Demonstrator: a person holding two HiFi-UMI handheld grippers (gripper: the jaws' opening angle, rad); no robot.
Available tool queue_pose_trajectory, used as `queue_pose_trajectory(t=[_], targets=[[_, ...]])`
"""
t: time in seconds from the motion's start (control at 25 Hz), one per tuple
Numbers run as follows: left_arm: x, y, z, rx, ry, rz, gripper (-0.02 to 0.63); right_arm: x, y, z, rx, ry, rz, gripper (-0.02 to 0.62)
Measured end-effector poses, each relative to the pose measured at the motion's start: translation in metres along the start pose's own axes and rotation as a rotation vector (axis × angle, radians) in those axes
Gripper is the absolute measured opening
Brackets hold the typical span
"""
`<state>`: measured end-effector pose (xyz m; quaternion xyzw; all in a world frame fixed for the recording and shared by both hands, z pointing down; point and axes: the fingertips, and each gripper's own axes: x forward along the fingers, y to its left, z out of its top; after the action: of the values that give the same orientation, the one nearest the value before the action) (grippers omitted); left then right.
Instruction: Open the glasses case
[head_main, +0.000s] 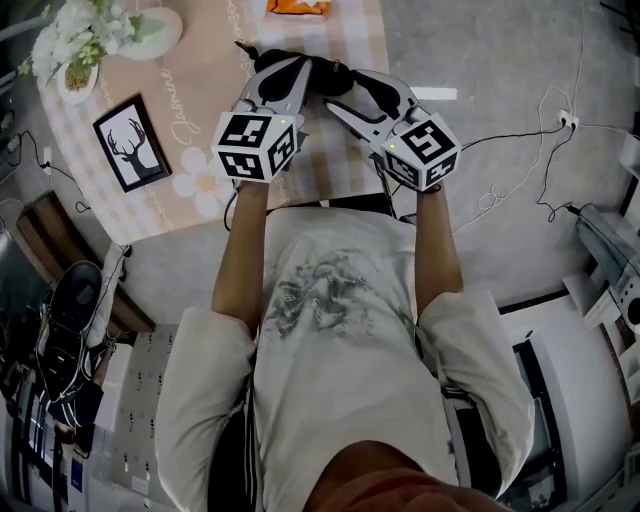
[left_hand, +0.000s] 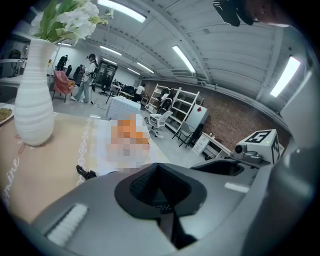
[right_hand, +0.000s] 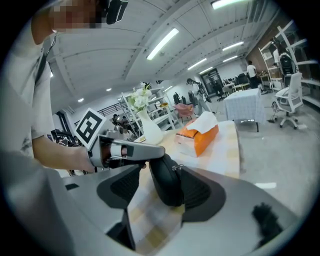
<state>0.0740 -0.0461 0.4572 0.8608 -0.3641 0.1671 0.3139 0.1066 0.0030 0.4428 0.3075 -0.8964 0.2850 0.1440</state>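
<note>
The black glasses case (head_main: 322, 72) stands on edge on the checked tablecloth (head_main: 345, 170), between my two grippers. In the right gripper view the case (right_hand: 165, 182) leans against my right gripper's (right_hand: 160, 189) right pad; tablecloth shows between it and the left pad, so those jaws stand open. My left gripper (right_hand: 150, 151) reaches in from the left with its tips pinched at the case's top edge. In the left gripper view its jaws (left_hand: 161, 186) are pressed together and hide the case. My right gripper (head_main: 350, 95) sits at the case's right.
A white vase with flowers (head_main: 85, 40) (left_hand: 32, 105) and a framed deer picture (head_main: 133, 142) stand on the table's left. An orange tissue box (head_main: 297, 6) (right_hand: 197, 137) lies at the far edge. Cables (head_main: 520, 170) trail over the floor to the right.
</note>
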Motion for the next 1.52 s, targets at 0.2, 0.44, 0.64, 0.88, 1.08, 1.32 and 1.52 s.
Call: queue_pose_trajectory(t=[0.2,0.44,0.64,0.88,1.08,1.32,1.52], targets=[[-0.003,0.000,-0.003,-0.019,-0.014,0.000,0.002,0.002,-0.012,0.010,0.018,-0.020,0.030,0.264],[-0.007,-0.001,-0.005,-0.025,-0.021,0.001,0.002,0.014,-0.021,0.015,0.062,-0.019,0.085,0.264],[-0.008,-0.002,-0.006,-0.027,-0.025,0.002,0.002,0.023,-0.027,0.015,0.110,-0.024,0.133,0.264],[-0.010,-0.002,-0.007,-0.033,-0.027,0.000,0.002,0.033,-0.027,0.010,0.173,0.004,0.210,0.264],[-0.011,-0.003,-0.007,-0.038,-0.029,-0.003,0.002,0.034,-0.019,0.007,0.182,0.025,0.256,0.261],[-0.011,-0.002,-0.007,-0.037,-0.030,-0.009,0.002,0.029,-0.026,0.012,0.225,-0.018,0.241,0.094],[-0.010,-0.002,-0.007,-0.037,-0.029,-0.014,0.002,0.027,-0.028,0.016,0.221,-0.025,0.236,0.039]])
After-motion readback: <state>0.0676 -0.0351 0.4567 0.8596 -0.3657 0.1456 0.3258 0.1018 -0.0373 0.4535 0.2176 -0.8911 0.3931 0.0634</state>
